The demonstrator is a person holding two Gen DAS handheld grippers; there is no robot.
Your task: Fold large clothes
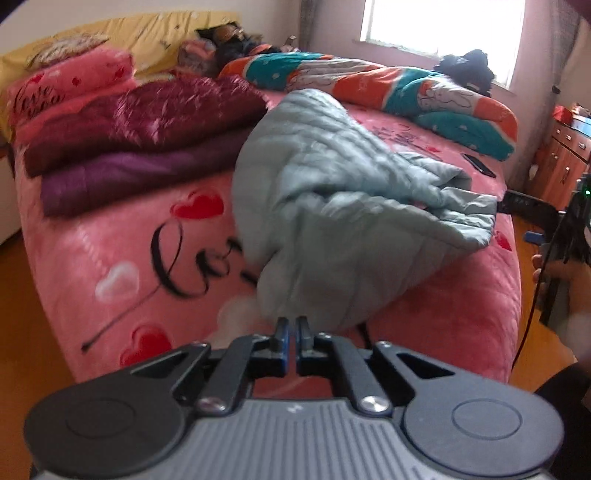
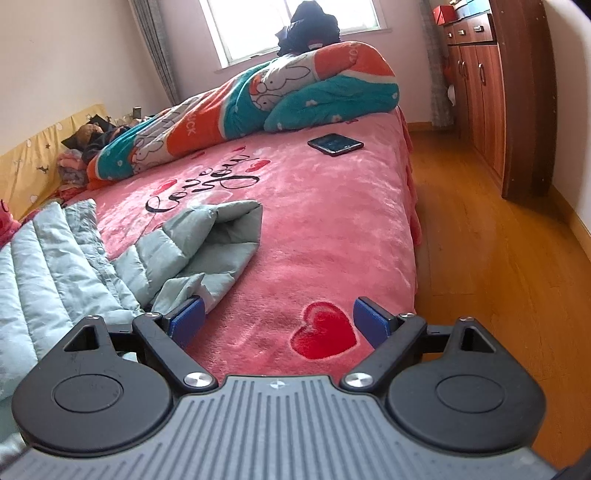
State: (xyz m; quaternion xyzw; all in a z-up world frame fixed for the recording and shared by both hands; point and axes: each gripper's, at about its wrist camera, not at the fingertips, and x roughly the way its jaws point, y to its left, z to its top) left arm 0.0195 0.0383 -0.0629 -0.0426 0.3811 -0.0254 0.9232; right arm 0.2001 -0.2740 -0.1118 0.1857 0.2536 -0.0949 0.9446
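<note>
L gripper (image 1: 291, 325) has its jaws pinched together w/ only a sliver of gap, tips right at the near edge of the pale green quilted jacket (image 1: 332, 206); can't tell if any fabric is caught. R gripper (image 2: 279, 319) is spread wide, nothing between the pads, its left pad touching a jacket fold. Jacket lies bunched on the pink heart blanket (image 2: 332, 229). Further back: phone (image 2: 335, 144), folded maroon & purple bedding (image 1: 140, 140), then rabbit-print duvet (image 2: 258, 99) nr the window (image 1: 443, 22)
</note>
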